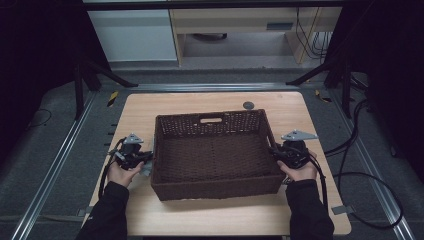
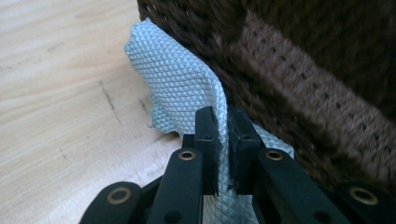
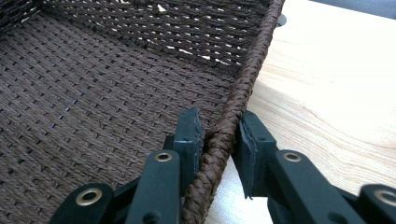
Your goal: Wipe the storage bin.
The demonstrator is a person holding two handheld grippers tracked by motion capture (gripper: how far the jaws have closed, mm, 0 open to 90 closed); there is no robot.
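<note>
Left gripper view cuts off much of the scene: the grey cloth [image 2: 180,88] runs out of frame at the bottom, its lower end lost behind the black jaws, and the dark woven wall of the basket [image 2: 303,70] beside it is blurred, so its weave is hard to read there. The left gripper [image 2: 223,140] has its jaws pinched tight on a fold of that cloth, with only the thin fabric between the pads. The cloth's free part lies against the basket's outer wall and on the pale wooden table [image 2: 56,93].

In the high view the cloth shows only as a small grey scrap [image 1: 145,169] at the basket's left side, mostly covered by the left gripper [image 1: 142,159] and the hand [image 1: 121,173] behind it. The basket [image 1: 215,187] sits in the middle of the table [image 1: 150,102], a little nearer the front edge. A small dark round thing [image 1: 248,105] near the table's far edge is too small to identify.

In the right gripper view, the right gripper [image 3: 219,135] straddles the basket's braided right rim [image 3: 254,70], one jaw inside the basket, the other outside over the table. The inner pad touches the braid; whether the outer pad presses on it cannot be told. The basket's near wall is cut off at the bottom.
</note>
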